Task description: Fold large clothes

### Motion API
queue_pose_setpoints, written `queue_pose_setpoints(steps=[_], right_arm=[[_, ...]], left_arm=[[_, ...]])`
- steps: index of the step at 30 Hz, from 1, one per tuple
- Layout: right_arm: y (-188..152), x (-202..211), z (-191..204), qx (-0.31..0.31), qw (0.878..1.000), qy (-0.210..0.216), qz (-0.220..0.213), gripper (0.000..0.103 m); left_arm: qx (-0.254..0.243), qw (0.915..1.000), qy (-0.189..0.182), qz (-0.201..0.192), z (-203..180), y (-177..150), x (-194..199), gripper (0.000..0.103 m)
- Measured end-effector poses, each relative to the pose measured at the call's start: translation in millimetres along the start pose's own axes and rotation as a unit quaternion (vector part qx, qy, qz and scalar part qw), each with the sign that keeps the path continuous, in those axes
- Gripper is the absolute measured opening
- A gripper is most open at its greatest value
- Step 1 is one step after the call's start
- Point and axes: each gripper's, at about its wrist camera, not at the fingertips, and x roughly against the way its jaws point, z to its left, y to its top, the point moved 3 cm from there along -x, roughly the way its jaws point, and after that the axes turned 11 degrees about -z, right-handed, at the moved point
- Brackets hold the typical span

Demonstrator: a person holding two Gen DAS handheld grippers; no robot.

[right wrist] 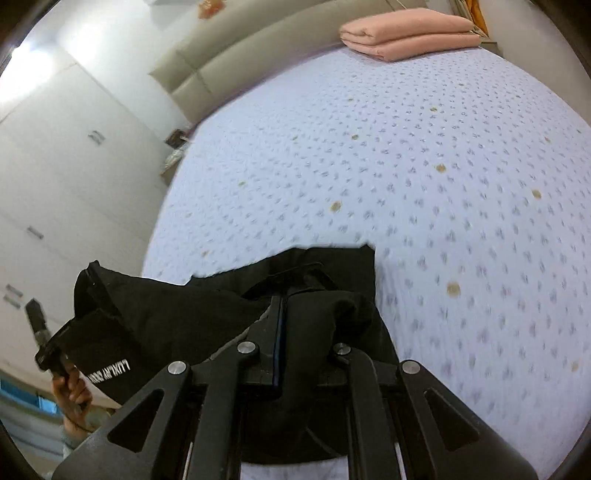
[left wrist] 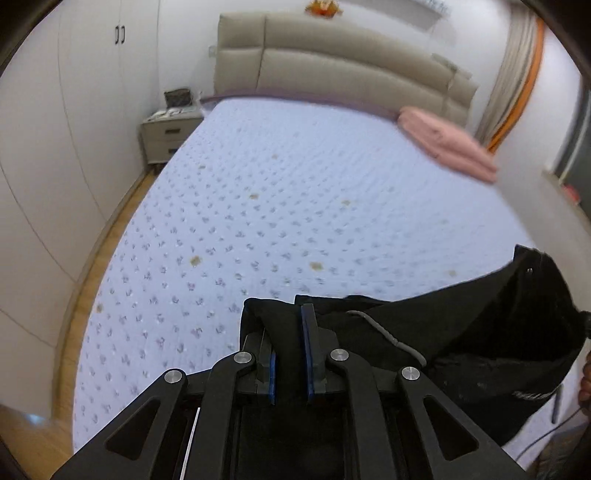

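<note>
A black garment (left wrist: 480,332) with white lettering and a grey drawcord is stretched in the air between my two grippers, above the near end of a bed. My left gripper (left wrist: 288,314) is shut on one end of it; black cloth fills the gap between the blue pads (left wrist: 306,332). My right gripper (right wrist: 291,299) is shut on the other end (right wrist: 332,280), with cloth draped over its fingers. In the right wrist view the left gripper (right wrist: 48,350) and the hand holding it show at the far left, behind the hanging cloth (right wrist: 147,321).
The bed (left wrist: 295,192) has a pale lilac dotted sheet and a beige padded headboard (left wrist: 332,62). A folded pink blanket (left wrist: 447,142) lies at its far right corner, also in the right wrist view (right wrist: 406,33). A nightstand (left wrist: 168,133) and white wardrobes (left wrist: 74,110) stand left.
</note>
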Motion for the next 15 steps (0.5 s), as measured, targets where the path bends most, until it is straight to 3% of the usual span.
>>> queue_pose_setpoints(steps=[3,6,8,12,15], right_arm=[[5,-52,-12,0.004,0.999,-0.019,0.043,0.013],[-9,-106,-34,-0.012,0.995,-0.022,0.100,0.013],[-21,-131,-46,-0.027,0.992,-0.010,0.126,0.013],[-28,-145,-58,-0.044,0.988,0.010,0.148,0.013],[-22,-139,-63,-0.049,0.985,0.025,0.163,0.015]], left_arm=[[0.011,0.9979,0.017,0.061,2,-12,-58,0.013],[0.014,0.9899,0.030,0.138,5,-47,-114,0.014],[0.013,0.9859,0.031,0.164,4,-68,-133,0.014],[0.000,0.9858,0.040,0.163,-2,-65,-134,0.014],[0.028,0.9877,0.026,0.152,6,-48,-118,0.014]])
